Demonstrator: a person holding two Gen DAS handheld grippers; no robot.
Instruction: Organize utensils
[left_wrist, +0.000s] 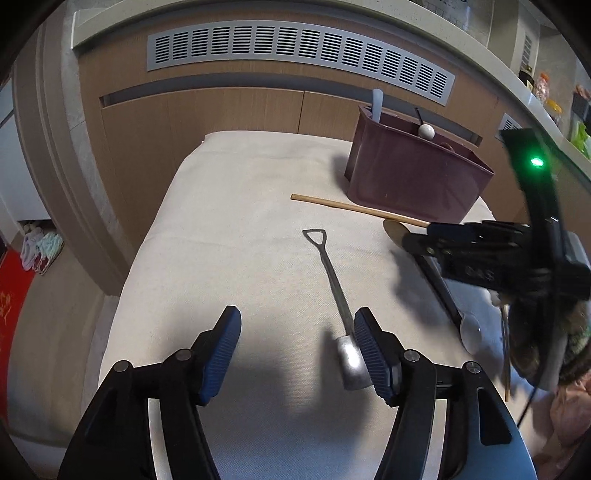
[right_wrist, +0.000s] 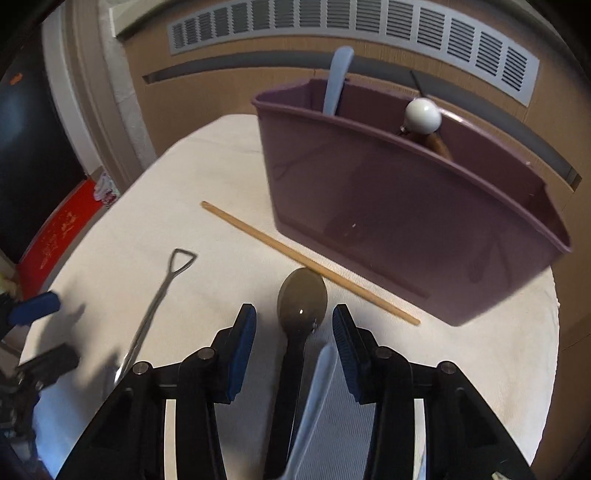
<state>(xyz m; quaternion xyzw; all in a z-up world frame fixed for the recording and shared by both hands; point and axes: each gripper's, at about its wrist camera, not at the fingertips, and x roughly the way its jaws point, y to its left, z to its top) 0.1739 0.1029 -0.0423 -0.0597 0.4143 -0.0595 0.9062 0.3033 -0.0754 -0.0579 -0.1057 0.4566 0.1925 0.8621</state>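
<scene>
A metal shovel-shaped spoon (left_wrist: 334, 284) lies on the cloth, its scoop just inside the right finger (left_wrist: 369, 347) of my open left gripper (left_wrist: 297, 325); the pads do not press on it. My right gripper (right_wrist: 294, 317) stands open over a dark spoon (right_wrist: 302, 299) with a black handle. A pale blue handle (right_wrist: 317, 384) also lies between the fingers, and neither pad visibly touches either one. A wooden chopstick (right_wrist: 306, 262) lies in front of the purple bin (right_wrist: 406, 221). The right gripper (left_wrist: 476, 251) also shows at the right of the left wrist view.
The bin (left_wrist: 413, 177) holds a pale blue spoon (right_wrist: 338, 77) and a white ball-topped utensil (right_wrist: 423, 116). A black-handled metal spoon (left_wrist: 469, 328) lies under the right gripper. The white cloth (left_wrist: 240, 221) covers the table (right_wrist: 498, 369). A wooden cabinet with a vent (left_wrist: 295, 48) stands behind it.
</scene>
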